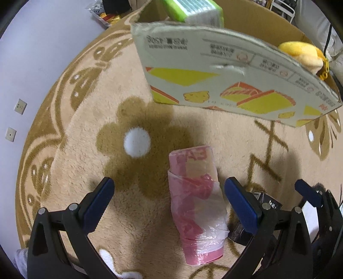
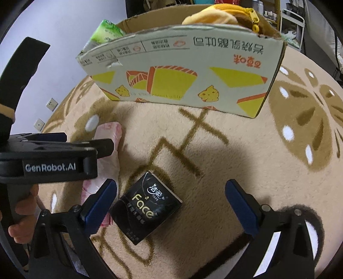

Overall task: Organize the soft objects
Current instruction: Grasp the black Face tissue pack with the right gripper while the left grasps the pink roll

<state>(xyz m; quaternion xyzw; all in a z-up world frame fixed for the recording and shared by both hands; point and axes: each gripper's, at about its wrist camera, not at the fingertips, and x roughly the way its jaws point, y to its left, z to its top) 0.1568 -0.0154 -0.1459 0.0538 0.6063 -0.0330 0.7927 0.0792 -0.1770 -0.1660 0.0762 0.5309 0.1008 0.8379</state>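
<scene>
Both tongs hang wide open over the rug [image 2: 214, 171]. Between the left gripper [image 1: 169, 199] fingers lies the pink tissue pack [image 1: 196, 203], untouched. The black tissue pack [image 2: 145, 207] sits between the right gripper [image 2: 171, 201] fingers, nearer its left one. Ahead of both stands the cardboard box [image 2: 182, 70]

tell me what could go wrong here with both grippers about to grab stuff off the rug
The left gripper and right gripper are both open and close together, so they may collide. The pink pack wears loose crinkled plastic; fingers might pinch only the film and let it slip. The black tissue pack lies at an angle between the right fingers, so it could twist when squeezed. The cardboard box already holds a green pack and a yellow plush.
</scene>
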